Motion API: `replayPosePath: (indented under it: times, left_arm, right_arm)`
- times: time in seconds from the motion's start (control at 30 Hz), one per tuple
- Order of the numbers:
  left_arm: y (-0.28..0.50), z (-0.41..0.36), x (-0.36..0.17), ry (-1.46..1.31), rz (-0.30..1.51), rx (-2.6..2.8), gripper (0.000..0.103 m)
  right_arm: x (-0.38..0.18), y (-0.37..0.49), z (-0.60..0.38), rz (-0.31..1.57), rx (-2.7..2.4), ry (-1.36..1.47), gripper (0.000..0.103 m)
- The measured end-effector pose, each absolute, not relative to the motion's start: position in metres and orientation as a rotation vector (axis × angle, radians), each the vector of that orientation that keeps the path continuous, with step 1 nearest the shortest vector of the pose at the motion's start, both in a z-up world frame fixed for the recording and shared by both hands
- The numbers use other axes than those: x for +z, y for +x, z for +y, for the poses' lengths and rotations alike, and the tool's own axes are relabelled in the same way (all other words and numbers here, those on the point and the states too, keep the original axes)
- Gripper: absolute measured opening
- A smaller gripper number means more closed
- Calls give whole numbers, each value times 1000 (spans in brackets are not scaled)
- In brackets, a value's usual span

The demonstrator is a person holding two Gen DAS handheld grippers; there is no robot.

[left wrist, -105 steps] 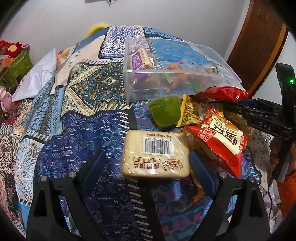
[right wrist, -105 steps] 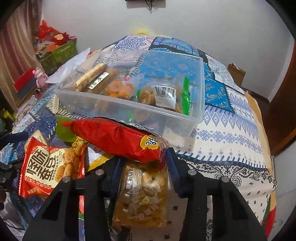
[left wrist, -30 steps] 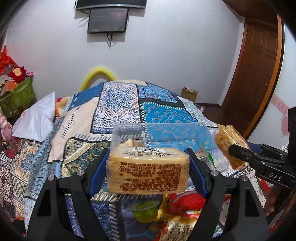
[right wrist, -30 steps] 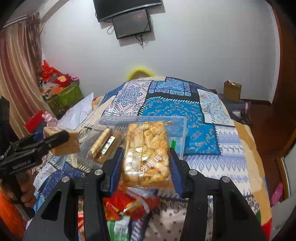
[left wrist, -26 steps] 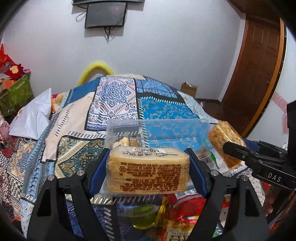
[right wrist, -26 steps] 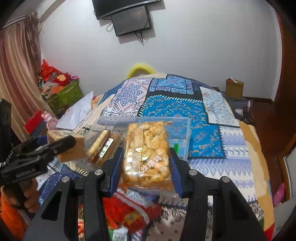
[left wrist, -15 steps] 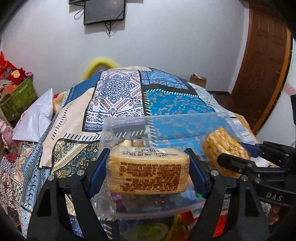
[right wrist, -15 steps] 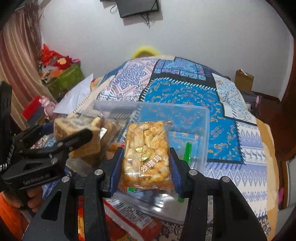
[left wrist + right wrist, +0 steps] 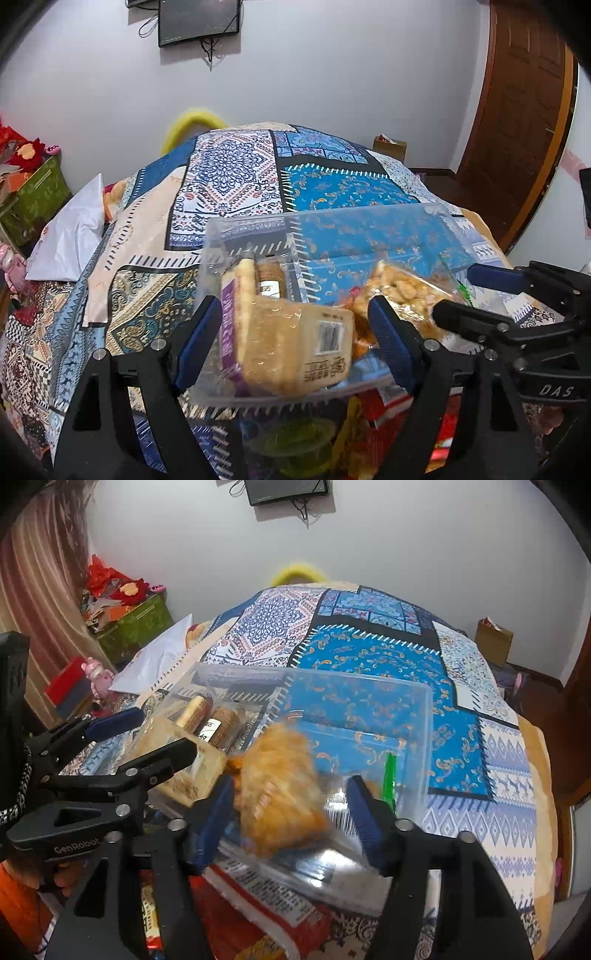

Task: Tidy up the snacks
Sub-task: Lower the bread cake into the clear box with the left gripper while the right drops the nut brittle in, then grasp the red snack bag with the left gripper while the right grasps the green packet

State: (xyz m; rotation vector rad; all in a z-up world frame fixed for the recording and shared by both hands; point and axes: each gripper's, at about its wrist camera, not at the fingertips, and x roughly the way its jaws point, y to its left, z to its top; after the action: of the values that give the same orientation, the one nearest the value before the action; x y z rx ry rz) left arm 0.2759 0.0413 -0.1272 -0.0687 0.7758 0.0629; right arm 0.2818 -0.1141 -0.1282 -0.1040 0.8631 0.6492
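While both claws hang over the clear rectangular plastic storage box (image 9: pixel 369 225) on the patchwork-quilted bed (image 9: pixel 229 177), the two snacks they carried sit loose between spread jaws; the left claw (image 9: pixel 295 343) stands open around the tan, block-shaped wrapped biscuit pack with a barcode label (image 9: pixel 291 350), which tilts down toward the box's near left corner, and the right claw (image 9: pixel 291 808) stands equally open around the clear crinkly bag of golden puffed snacks (image 9: pixel 280 790), blurred as if falling near the box's front wall; neither pad visibly touches its packet. Judged from this, two more items are just about in; inside the box, at its left end, already lie brown cylindrical roll packs (image 9: pixel 210 720) and a purple-edged packet (image 9: pixel 229 332), with a green stick-like wrapper (image 9: pixel 388 775) toward its right end. Work remains: in front of the box, outside it, a glossy red foil snack bag (image 9: pixel 266 904) and a translucent green jelly cup (image 9: pixel 295 439) wait on the quilt. The box walls look thin, smooth and see-through; the biscuit pack seems firm and flat-sided; the puffed bag looks soft, light and lumpy; the foil bags look slick and crumpled.
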Motion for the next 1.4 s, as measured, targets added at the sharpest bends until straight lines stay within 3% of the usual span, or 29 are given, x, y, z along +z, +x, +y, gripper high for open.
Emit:
replayPosePath:
  times: [0.53, 1.13, 1.17, 1.37, 1.4]
  left_arm:
    - [192, 41, -106, -94, 794, 32, 82]
    - [145, 12, -144, -80, 896, -70, 82]
    - [146, 11, -144, -81, 898, -76, 82]
    - [156, 5, -148, -92, 912, -97, 82]
    - [158, 3, -150, -97, 916, -103, 82]
  right_arm:
    - [-98, 212, -151, 794, 600, -90, 70]
    - [-180, 174, -133, 987, 631, -107, 71]
    - [-182, 175, -132, 994, 633, -99, 69]
    - [-188, 175, -131, 1016, 687, -59, 40]
    - [-188, 175, -132, 1014, 687, -57, 40]
